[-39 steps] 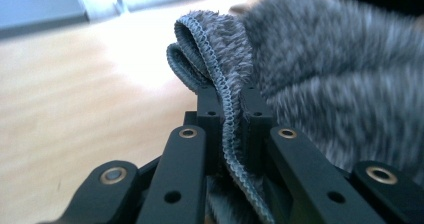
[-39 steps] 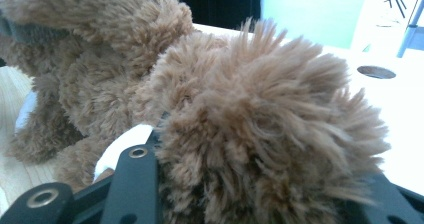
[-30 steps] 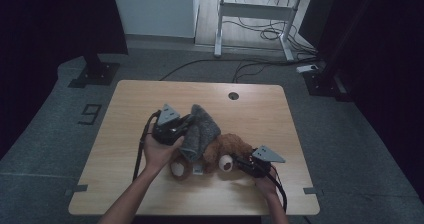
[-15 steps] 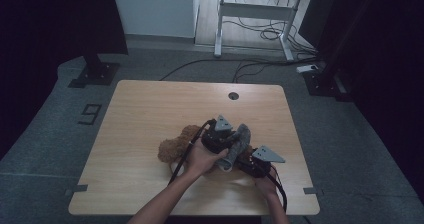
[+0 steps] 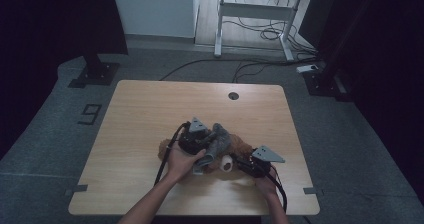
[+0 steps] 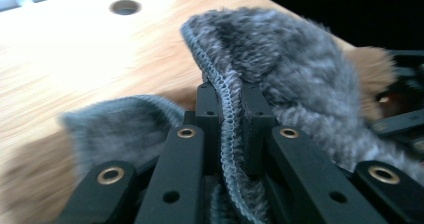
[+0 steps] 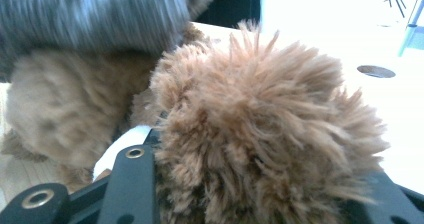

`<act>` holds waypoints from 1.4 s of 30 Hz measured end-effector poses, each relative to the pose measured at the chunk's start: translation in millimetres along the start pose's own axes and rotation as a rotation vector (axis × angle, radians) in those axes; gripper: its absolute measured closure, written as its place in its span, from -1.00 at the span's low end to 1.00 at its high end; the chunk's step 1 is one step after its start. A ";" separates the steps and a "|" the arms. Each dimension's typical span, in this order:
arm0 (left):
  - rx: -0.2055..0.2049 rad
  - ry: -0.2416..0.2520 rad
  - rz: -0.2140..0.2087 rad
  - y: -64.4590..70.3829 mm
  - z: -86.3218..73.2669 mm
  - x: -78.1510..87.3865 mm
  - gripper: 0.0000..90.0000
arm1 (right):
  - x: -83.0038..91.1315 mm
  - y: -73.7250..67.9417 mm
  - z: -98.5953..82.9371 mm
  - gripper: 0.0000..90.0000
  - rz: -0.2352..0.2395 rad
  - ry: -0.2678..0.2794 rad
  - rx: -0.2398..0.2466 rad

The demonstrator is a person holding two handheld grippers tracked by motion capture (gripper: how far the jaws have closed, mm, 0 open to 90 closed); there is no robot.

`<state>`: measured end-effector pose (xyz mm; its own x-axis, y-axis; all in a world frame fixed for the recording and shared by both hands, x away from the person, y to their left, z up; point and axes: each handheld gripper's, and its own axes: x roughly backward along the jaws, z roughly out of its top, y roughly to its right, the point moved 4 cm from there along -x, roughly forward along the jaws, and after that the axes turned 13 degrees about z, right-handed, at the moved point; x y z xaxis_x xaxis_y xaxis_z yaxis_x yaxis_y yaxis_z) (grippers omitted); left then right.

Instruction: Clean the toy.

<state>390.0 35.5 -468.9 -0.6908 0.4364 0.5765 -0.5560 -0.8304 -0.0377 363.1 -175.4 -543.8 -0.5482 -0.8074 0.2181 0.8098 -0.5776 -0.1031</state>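
Left gripper pinches the stitched hem of a grey cloth between its jaws, the cloth draped over a brown plush toy near the table's front middle. Right gripper is clamped on the toy's furry limb, jaws sunk in fur.

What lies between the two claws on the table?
In the high view, the brown plush toy and the grey knitted cloth lie between the left claw and right claw.
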 end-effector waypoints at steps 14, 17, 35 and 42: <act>0.097 -0.016 0.120 -78.8 -57.2 34.8 0.83 | 0.0 0.8 -0.3 0.12 0.002 0.011 -0.010; 0.131 0.001 0.095 -86.0 -60.7 38.7 0.84 | -0.2 0.9 -0.3 0.12 0.002 0.012 -0.012; 0.079 0.144 -0.111 -0.2 29.8 26.7 0.87 | 0.1 2.3 -0.6 0.12 0.001 0.017 -0.028; 0.013 0.060 -0.143 44.1 43.1 -15.7 0.88 | 0.0 2.5 -0.5 0.12 -0.002 0.019 -0.023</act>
<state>396.3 -22.9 -444.5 -0.6312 0.5703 0.5257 -0.6452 -0.7622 0.0521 365.1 -176.9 -544.5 -0.5537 -0.8083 0.1998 0.8038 -0.5816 -0.1253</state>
